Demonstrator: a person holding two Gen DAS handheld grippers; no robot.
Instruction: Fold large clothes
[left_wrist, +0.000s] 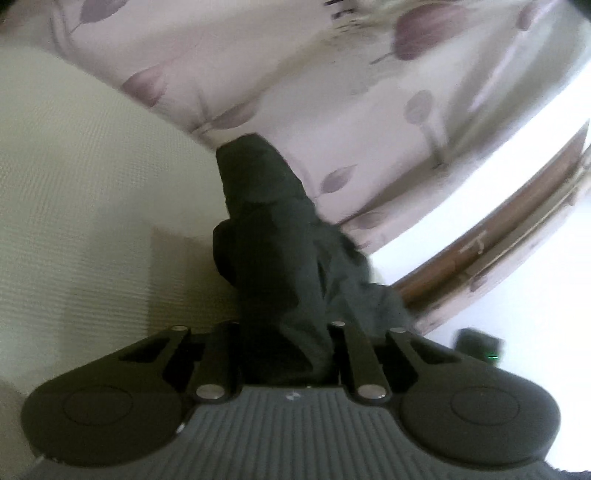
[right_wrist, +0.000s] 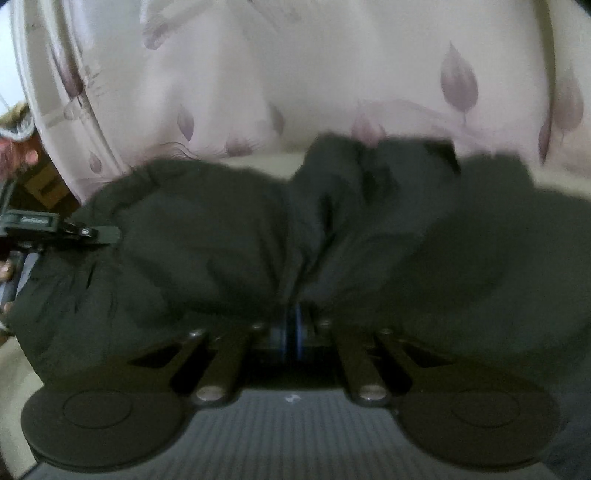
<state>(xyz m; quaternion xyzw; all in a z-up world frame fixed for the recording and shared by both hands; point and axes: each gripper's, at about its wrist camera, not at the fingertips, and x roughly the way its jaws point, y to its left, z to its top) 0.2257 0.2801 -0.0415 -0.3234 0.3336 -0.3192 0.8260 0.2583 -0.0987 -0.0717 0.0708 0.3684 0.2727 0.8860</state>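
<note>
The garment (left_wrist: 273, 258) was a dark green-black cloth, matte and soft, bunched into thick rumpled folds rather than lying flat. In the left wrist view it rose as a narrow, twisted column from between the fingers of the left gripper (left_wrist: 288, 354), which were closed on it, the cloth filling the gap between the black metal links. To the left of that column lay a pale cream surface (left_wrist: 74, 192) with a fine woven ribbed texture, bare and broad. Behind the column hung a pinkish-white curtain (left_wrist: 295, 92) printed with dull purple leaves, smooth and loosely draped. At the right a curved brown wooden edge (left_wrist: 498, 236) ran beside a bright white area, and a small dark device (left_wrist: 478, 341) with a green light sat near the gripper's right side. In the right wrist view the garment (right_wrist: 221, 240) spread wide across the whole middle of the frame in puffy, creased mounds, and its folds gathered down into the right gripper (right_wrist: 291, 328), whose fingers were drawn close together and pinched the cloth; a blue strip showed between them. The left gripper (right_wrist: 66, 229) appeared at the left edge of that view, touching the garment's side. The same leaf-printed curtain (right_wrist: 332, 74) filled the space above the cloth's upper edge. Both views were somewhat blurred.
</note>
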